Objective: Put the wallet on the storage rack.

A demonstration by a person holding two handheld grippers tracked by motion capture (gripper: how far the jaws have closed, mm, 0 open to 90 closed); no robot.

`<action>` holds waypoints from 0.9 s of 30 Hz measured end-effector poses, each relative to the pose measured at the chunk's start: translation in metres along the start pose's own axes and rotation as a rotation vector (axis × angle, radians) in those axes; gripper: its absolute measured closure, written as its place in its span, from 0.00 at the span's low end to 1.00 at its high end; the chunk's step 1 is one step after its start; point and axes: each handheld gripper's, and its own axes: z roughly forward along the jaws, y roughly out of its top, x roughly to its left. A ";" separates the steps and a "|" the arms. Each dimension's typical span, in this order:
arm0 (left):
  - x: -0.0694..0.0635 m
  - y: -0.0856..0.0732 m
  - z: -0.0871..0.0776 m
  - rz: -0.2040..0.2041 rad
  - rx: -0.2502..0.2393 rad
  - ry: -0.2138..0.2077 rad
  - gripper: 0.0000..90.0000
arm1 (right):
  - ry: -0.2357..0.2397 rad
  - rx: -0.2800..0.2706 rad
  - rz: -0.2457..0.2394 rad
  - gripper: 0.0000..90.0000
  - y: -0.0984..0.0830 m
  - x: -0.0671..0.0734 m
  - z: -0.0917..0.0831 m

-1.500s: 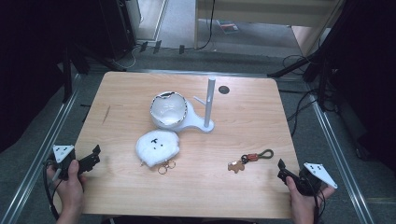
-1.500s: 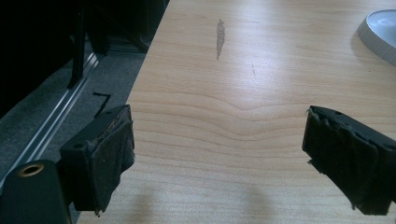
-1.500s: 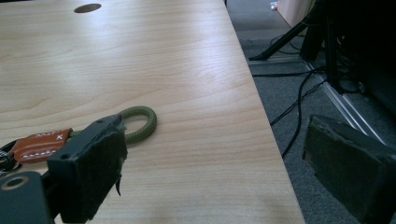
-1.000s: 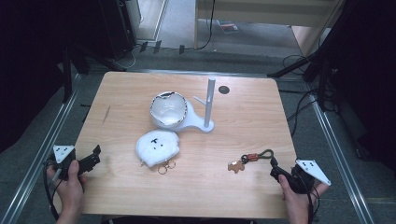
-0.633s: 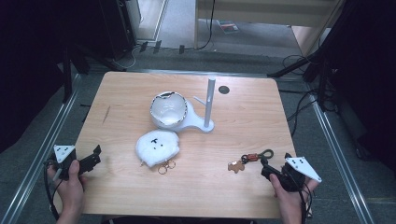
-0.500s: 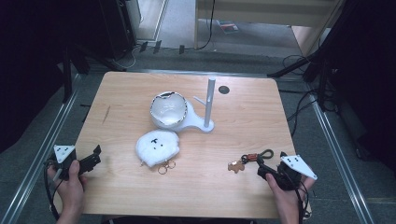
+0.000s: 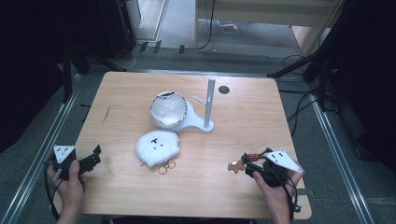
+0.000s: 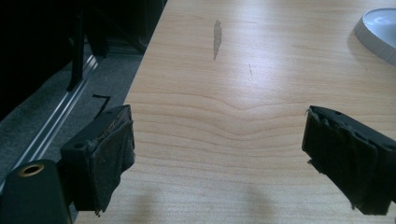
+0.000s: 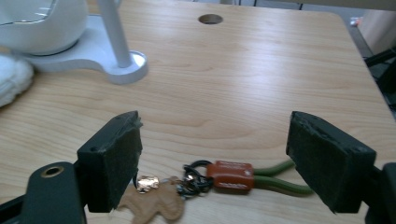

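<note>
Right gripper [image 9: 210, 163] hovers at the lower right of the high view, jaws apart and just now narrowing, gripping nothing. Keychain [image 9: 219, 179] lies on the table [image 7: 243, 116] between the jaws, untouched by either pad, its green loop toward the right-hand jaw.

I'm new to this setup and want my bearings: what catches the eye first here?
The white stand with its upright post rises mid-table, a white bowl-like piece at its left. In front of them lies a fluffy white pouch. At the near right, the right gripper has its jaws either side of a keychain with a brown tag, not pressing it.
</note>
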 end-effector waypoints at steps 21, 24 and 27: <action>0.000 0.000 0.000 -0.003 -0.001 0.003 0.11 | 0.136 0.033 -0.083 0.21 0.019 0.068 0.028; 0.000 0.000 0.000 -0.004 -0.001 0.003 0.11 | 0.151 0.031 -0.092 0.21 0.021 0.075 0.032; 0.000 0.000 0.000 -0.005 -0.001 0.001 0.11 | 0.170 0.035 -0.091 0.21 0.024 0.084 0.037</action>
